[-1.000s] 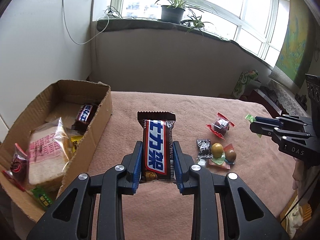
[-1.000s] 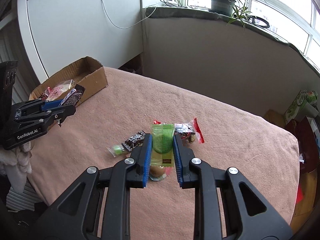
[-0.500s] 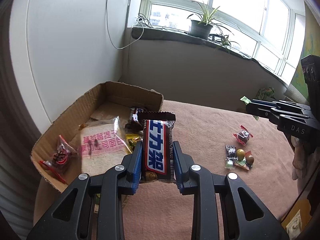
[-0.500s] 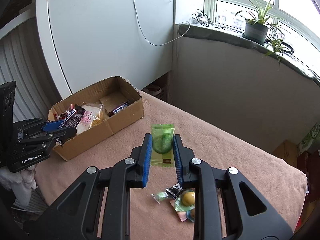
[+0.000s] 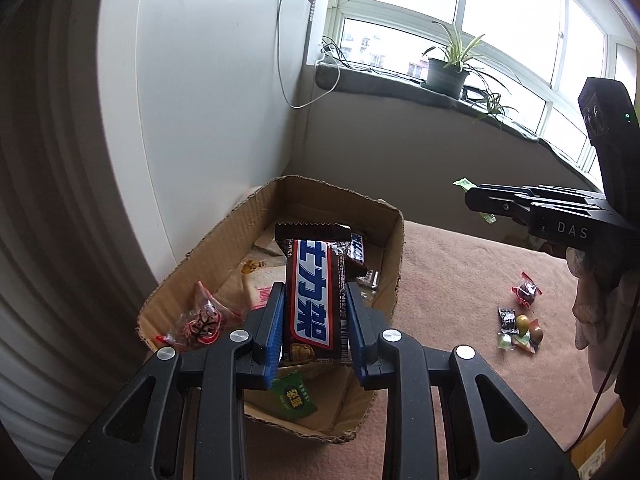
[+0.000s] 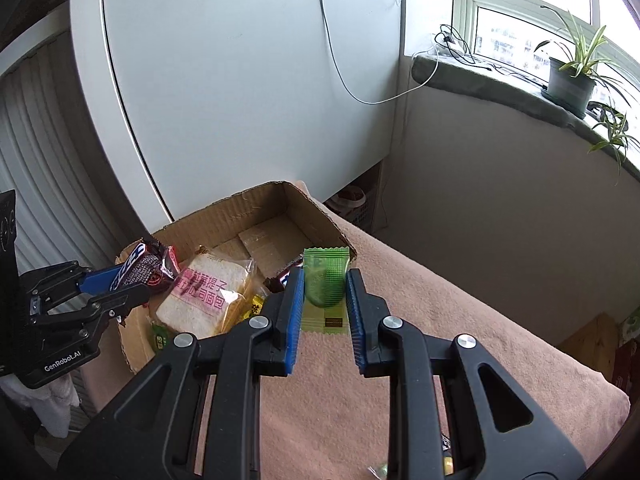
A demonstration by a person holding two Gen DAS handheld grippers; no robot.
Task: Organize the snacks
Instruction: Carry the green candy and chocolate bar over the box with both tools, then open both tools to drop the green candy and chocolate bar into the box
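Cardboard box [image 5: 394,248], centre-left of the left view, already holds bread [image 6: 202,298] and several packets; left gripper [image 5: 314,330] clamps a chocolate bar [image 5: 312,296] above it; right gripper [image 6: 322,304] pinches a green packet [image 6: 324,284] at the box edge. Remaining — loose candies [image 5: 518,326] (lower right) on the cloth [image 5: 460,280].

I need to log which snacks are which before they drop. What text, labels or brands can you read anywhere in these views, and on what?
"士力架": chocolate bar clamped in the left gripper.
"DAS": right gripper body.
"GenRobot.AI": left gripper body, right wrist view.
Pink characters on the bread bag in the cardboard box: partly legible, not reliably.
Green packet in the right gripper, and green sachet: too small to read.
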